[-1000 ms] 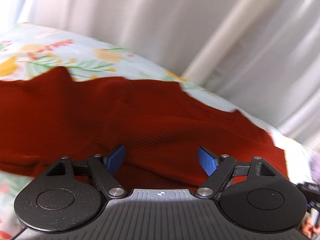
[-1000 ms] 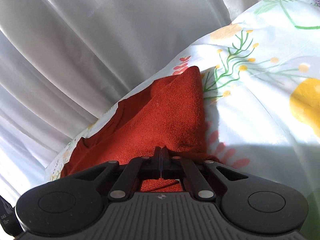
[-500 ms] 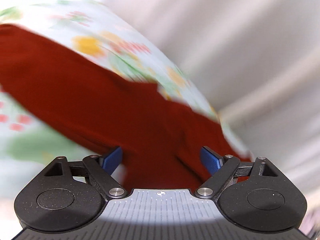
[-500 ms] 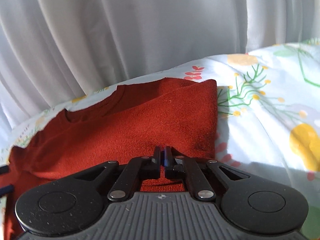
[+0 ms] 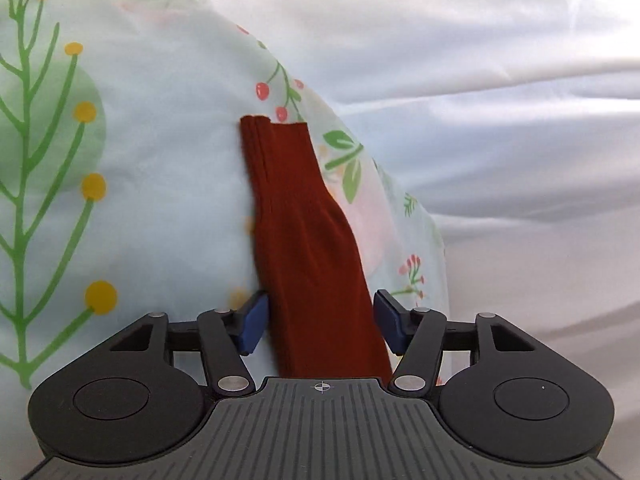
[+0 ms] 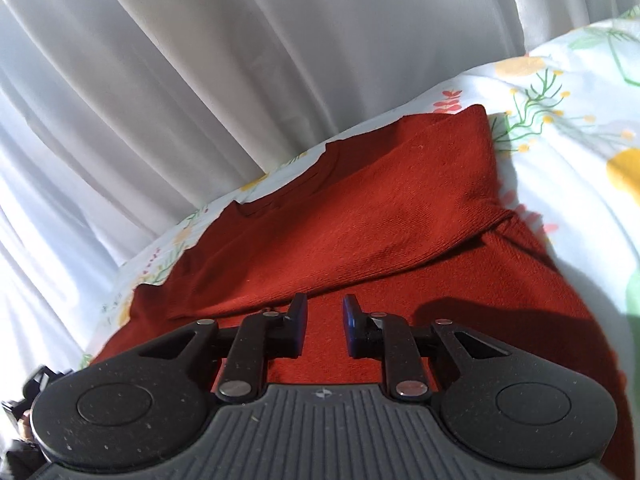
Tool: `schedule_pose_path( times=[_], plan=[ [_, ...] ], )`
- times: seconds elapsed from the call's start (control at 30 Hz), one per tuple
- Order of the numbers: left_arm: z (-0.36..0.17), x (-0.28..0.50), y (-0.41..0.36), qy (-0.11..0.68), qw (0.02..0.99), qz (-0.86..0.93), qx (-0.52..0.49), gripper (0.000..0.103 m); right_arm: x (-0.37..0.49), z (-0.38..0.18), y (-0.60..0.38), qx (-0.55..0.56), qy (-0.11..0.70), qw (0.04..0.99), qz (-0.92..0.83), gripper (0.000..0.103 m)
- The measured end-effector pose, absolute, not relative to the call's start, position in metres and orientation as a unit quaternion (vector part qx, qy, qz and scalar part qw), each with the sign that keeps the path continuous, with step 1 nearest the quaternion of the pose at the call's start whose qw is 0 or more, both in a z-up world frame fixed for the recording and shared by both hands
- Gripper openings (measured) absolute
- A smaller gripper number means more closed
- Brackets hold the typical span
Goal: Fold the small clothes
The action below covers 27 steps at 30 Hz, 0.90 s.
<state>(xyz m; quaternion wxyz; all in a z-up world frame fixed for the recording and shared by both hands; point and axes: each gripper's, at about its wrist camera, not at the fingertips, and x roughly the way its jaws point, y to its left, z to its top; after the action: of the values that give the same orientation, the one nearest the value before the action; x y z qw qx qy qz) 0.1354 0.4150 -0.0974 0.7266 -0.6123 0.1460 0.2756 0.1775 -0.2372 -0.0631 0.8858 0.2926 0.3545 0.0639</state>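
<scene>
The red sweater (image 6: 360, 216) lies on the floral bedsheet (image 5: 140, 160). Left tongs (image 5: 320, 326) closing astride its sleeve (image 5: 304, 232), not yet pinching; grip squarely. Right tongs (image 6: 324, 330) opening, empty, above the body.

left gripper (image 5: 320, 322): black, blue pads | right gripper (image 6: 325, 326): black, ribbed grey

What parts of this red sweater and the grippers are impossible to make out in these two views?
- Left wrist view: where the sleeve joins the sweater, hidden under the left gripper, whose jaws are closing around it.
- Right wrist view: the sweater hem, hidden by the right gripper, jaws opening above the cloth.
- Right wrist view: a dark object, cut off by the edge.
</scene>
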Motion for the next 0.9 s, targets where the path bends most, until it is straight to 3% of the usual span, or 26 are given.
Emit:
schedule_pose_path(
  times=[0.07, 0.13, 0.2, 0.4, 0.6, 0.77, 0.9],
  plan=[
    [-0.102, 0.135, 0.423, 0.135, 0.717, 0.28, -0.624, 0.054, 0.176, -0.058, -0.235, 0.29, 0.351, 0.888, 0.068, 0.018],
    [-0.105, 0.139, 0.43, 0.134, 0.714, 0.289, -0.623, 0.04, 0.177, -0.052, -0.233, 0.286, 0.346, 0.891, 0.074, 0.018],
    [-0.112, 0.138, 0.438, 0.147, 0.707, 0.297, -0.625, 0.008, 0.176, -0.048, -0.232, 0.291, 0.339, 0.891, 0.087, 0.018],
    [-0.118, 0.134, 0.442, 0.142, 0.709, 0.287, -0.628, 0.008, 0.174, -0.046, -0.226, 0.292, 0.344, 0.886, 0.108, 0.018],
    [-0.065, 0.154, 0.404, 0.153, 0.807, 0.239, -0.517, 0.008, 0.173, -0.046, -0.231, 0.3, 0.349, 0.882, 0.099, 0.018],
    [-0.004, 0.201, 0.296, 0.186, 0.903, 0.062, -0.382, 0.008, 0.171, -0.047, -0.235, 0.313, 0.348, 0.879, 0.095, 0.018],
    [0.015, 0.225, 0.177, 0.221, 0.924, -0.095, -0.296, 0.009, 0.169, -0.048, -0.236, 0.321, 0.346, 0.876, 0.102, 0.018]
  ],
)
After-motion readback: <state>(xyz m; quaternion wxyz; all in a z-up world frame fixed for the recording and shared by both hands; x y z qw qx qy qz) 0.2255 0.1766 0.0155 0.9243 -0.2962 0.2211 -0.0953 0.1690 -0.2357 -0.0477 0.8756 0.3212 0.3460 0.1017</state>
